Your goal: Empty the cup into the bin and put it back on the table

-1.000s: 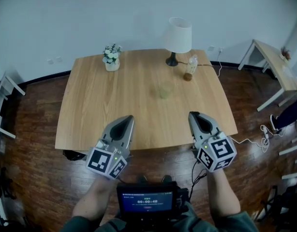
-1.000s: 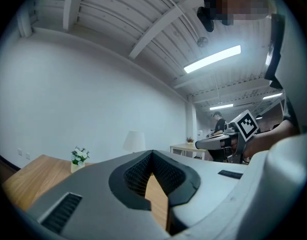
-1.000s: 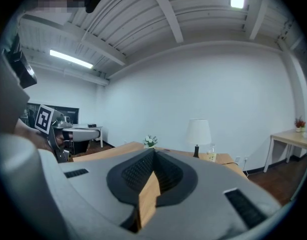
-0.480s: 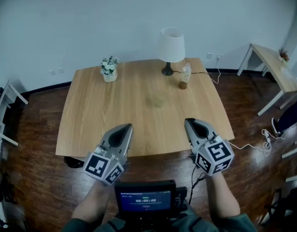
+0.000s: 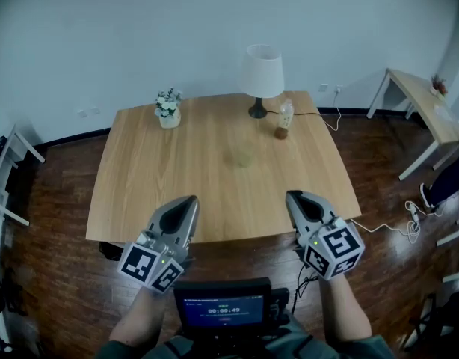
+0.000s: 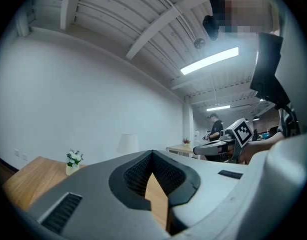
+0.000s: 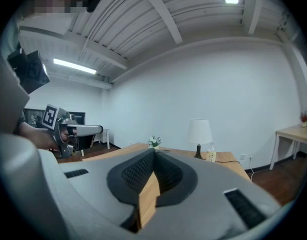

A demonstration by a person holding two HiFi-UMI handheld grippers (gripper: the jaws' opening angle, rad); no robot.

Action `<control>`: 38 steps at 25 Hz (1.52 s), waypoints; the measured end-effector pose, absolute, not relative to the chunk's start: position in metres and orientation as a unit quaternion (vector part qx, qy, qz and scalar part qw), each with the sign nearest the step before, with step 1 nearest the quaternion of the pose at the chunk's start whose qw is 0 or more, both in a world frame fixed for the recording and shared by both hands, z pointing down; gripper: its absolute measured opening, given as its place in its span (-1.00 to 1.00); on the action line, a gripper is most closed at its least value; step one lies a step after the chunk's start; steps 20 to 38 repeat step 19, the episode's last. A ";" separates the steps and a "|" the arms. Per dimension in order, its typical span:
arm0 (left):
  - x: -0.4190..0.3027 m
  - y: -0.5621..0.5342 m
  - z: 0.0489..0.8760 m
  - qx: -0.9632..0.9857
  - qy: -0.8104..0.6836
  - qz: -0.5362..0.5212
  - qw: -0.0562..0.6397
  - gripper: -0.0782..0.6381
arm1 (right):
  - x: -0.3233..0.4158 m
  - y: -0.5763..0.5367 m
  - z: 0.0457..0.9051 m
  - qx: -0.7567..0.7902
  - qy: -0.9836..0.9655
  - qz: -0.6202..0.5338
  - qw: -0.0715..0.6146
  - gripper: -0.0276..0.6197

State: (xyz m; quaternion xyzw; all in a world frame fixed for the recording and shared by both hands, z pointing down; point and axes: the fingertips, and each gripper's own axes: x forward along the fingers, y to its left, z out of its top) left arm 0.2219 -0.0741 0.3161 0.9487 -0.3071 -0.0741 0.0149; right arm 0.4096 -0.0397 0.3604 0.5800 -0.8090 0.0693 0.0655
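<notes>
A pale, see-through cup (image 5: 242,158) stands near the middle of the wooden table (image 5: 155,185); its contents cannot be made out. My left gripper (image 5: 186,203) hovers at the table's near edge, left of centre, with its jaws together and nothing in them. At the same edge, further right, my right gripper (image 5: 295,199) is shut and empty too. Both sit well short of the cup. Each gripper view looks along closed jaws, left gripper (image 6: 152,155) and right gripper (image 7: 153,155), toward the far wall. No bin is clearly in view.
At the back of the table stand a white lamp (image 5: 261,72), a small bottle (image 5: 282,120) and a flower pot (image 5: 168,108). A cable (image 5: 330,120) runs off the right edge. A dark object (image 5: 110,248) lies on the floor under the left corner. A second table (image 5: 420,99) stands right.
Both grippers have drawn back slightly toward the person, the left one also lower and further left. The head view has shifted, so the table sits a little further off. Jaws stayed shut.
</notes>
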 end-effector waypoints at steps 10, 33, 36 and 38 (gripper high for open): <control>0.207 -0.073 0.316 0.944 -0.319 -0.078 0.006 -0.78 | 0.416 -0.029 0.359 0.589 -0.803 0.072 0.060 -0.91; 0.194 -0.070 0.318 0.942 -0.326 -0.078 0.003 -0.78 | 0.425 -0.023 0.359 0.596 -0.797 0.064 0.075 -0.91; 0.194 -0.070 0.318 0.942 -0.326 -0.078 0.003 -0.78 | 0.425 -0.023 0.359 0.596 -0.797 0.064 0.075 -0.91; 0.194 -0.070 0.318 0.942 -0.326 -0.078 0.003 -0.78 | 0.425 -0.023 0.359 0.596 -0.797 0.064 0.075 -0.91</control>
